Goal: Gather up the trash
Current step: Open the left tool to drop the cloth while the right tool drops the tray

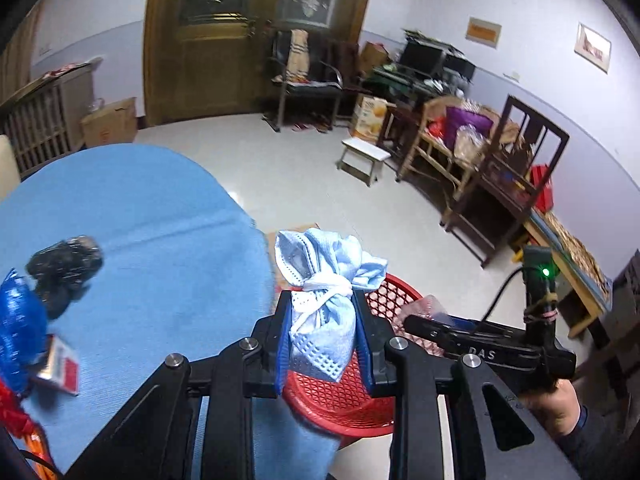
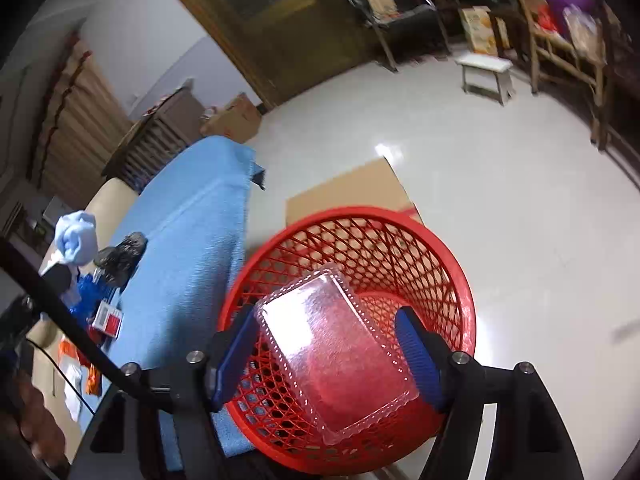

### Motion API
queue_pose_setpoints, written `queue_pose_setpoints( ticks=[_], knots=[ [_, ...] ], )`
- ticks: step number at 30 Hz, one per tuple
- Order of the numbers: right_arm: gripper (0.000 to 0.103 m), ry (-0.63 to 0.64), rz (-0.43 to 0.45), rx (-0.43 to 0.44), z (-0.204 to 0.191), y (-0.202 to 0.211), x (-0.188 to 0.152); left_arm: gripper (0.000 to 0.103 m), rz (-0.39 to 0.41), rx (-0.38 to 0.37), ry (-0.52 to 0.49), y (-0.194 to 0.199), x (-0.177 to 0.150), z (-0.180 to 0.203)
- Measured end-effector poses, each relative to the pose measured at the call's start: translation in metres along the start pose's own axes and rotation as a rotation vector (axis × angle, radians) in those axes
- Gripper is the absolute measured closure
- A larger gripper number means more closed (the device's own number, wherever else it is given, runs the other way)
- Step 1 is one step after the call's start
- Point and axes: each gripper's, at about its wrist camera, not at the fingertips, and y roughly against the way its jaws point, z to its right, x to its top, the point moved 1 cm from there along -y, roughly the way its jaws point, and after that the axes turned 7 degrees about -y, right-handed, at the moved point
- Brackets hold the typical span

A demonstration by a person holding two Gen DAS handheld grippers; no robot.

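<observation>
Trash: a knotted blue face mask [image 1: 324, 304] is clamped in the left gripper [image 1: 323, 336] above the red basket [image 2: 452, 264]. The right gripper [image 2: 328, 344], jaws parted, straddles a clear plastic tray [image 2: 336, 352] over it. Black bag [image 1: 66, 266] and small box [image 1: 60, 364] lie on the blue table [image 1: 160, 240].

Both wrist cams look steeply down, close over red basket [image 2: 400, 240], sharing blue table [image 1: 140, 220].

Hidden and cut-off parts, both wrist views

Red basket [image 1: 376, 304]: mostly behind the left claw [image 1: 322, 336] and knotted blue mask [image 1: 320, 280]. Right claw [image 1: 424, 326] seen side-on; jaws unreadable there. Blue foil wrapper [image 1: 16, 320] cut by left edge. Small red-white box [image 2: 107, 317]: print too small. Clear plastic tray [image 2: 336, 356] blurs the basket floor beneath; worktop [image 2: 192, 248] near end hidden.
</observation>
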Motion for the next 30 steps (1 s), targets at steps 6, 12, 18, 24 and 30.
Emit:
queue_pose_setpoints(
  ticks=[6,12,18,24,30],
  knots=[
    [0.022,-0.078,0.013,0.004,0.012,0.001,0.002,0.072,-0.086,-0.016,-0.037,-0.028,-0.003,0.015],
    [0.022,-0.101,0.064,-0.002,0.019,0.019,0.008,0.025,-0.138,-0.003,-0.027,-0.043,-0.012,0.017],
    [0.022,-0.100,0.075,-0.011,0.014,0.027,0.010,0.025,-0.116,0.023,0.027,-0.020,-0.018,-0.010],
    [0.022,-0.044,0.062,0.000,-0.015,0.023,0.007,0.025,-0.061,0.112,0.133,0.019,-0.040,-0.059],
    [0.022,0.043,0.006,0.024,-0.064,0.001,-0.008,0.025,-0.014,0.256,0.276,0.075,-0.087,-0.119]
  ],
)
